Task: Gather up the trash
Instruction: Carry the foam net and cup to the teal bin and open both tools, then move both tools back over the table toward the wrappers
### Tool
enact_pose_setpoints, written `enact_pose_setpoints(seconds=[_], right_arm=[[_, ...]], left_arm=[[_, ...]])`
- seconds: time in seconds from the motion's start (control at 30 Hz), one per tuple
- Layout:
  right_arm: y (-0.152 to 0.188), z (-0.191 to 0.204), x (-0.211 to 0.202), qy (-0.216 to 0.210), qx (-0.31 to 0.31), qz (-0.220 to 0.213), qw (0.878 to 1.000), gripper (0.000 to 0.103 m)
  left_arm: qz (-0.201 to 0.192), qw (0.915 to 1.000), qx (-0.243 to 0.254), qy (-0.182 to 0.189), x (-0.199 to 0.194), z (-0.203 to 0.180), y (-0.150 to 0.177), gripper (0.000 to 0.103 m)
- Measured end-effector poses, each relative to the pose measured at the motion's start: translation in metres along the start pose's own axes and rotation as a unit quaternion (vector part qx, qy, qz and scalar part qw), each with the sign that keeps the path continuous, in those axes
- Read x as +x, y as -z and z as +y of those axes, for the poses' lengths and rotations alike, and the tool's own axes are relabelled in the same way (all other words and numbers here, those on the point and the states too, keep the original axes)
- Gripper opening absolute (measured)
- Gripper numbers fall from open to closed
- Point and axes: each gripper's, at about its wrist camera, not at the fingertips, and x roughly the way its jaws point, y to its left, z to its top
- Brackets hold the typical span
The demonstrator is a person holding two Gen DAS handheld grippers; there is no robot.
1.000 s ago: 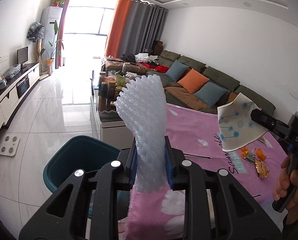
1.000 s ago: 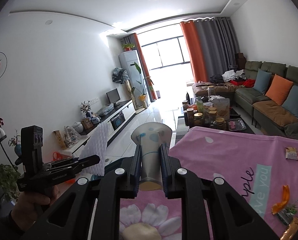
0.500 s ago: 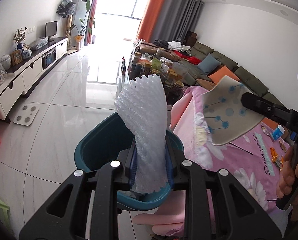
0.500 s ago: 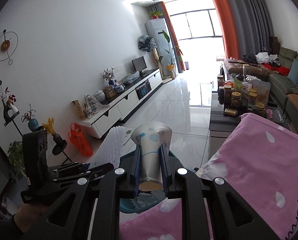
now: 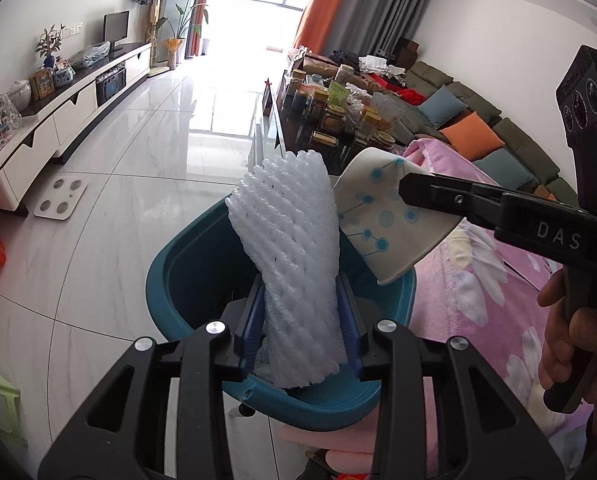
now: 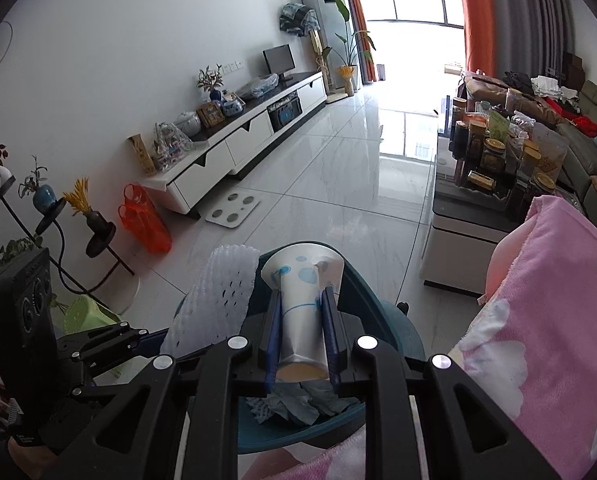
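Observation:
A teal trash bin (image 5: 178, 264) stands on the floor beside the pink-covered table. My left gripper (image 5: 300, 292) hangs over the bin with a white foam net sleeve (image 5: 286, 216) upright between its pads; its jaws are opening, and the pads still touch the net. My right gripper (image 6: 301, 300) holds a crushed white paper cup with blue dots (image 6: 302, 272) above the same bin (image 6: 378, 312), its jaws starting to ease open. The cup (image 5: 382, 220) sits just right of the net (image 6: 218, 296). Crumpled paper (image 6: 294, 404) lies inside the bin.
A pink floral cloth (image 6: 558, 300) covers the table on the right. Behind it is a low table crowded with jars (image 6: 498, 168). On the tiled floor are a white scale (image 6: 234, 208), an orange bag (image 6: 144, 220) and a green stool (image 6: 86, 312). A hand (image 5: 578, 340) grips the right handle.
Both grippers swung away from the pink table and sank until they hang over the teal bin. The net and the cup stayed between their pads, and the left jaws have widened slightly.

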Motion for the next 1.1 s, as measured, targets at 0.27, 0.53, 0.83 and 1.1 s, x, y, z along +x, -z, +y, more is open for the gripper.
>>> enact_pose_setpoints(seconds=[0.27, 0.53, 0.83, 1.1], right_arm=[[0.003, 0.0, 0.023, 0.013, -0.001, 0.026, 1.0, 0.027], [0.001, -0.007, 0.009, 0.018, 0.008, 0.0, 1.0, 0.045], [0.002, -0.013, -0.024, 0.018, 0.016, -0.04, 0.999, 0.049], [0.013, -0.023, -0.063, 0.05, 0.008, -0.083, 0.995, 0.071]], left_arm=[[0.011, 0.9993, 0.011, -0.035, 0.036, 0.004, -0.003, 0.057], [-0.005, 0.998, 0.012, -0.061, 0.039, 0.0, -0.01, 0.089], [-0.038, 0.9967, 0.015, -0.07, 0.013, -0.014, -0.018, 0.097], [-0.073, 0.9952, 0.015, -0.063, -0.033, -0.035, -0.017, 0.097]])
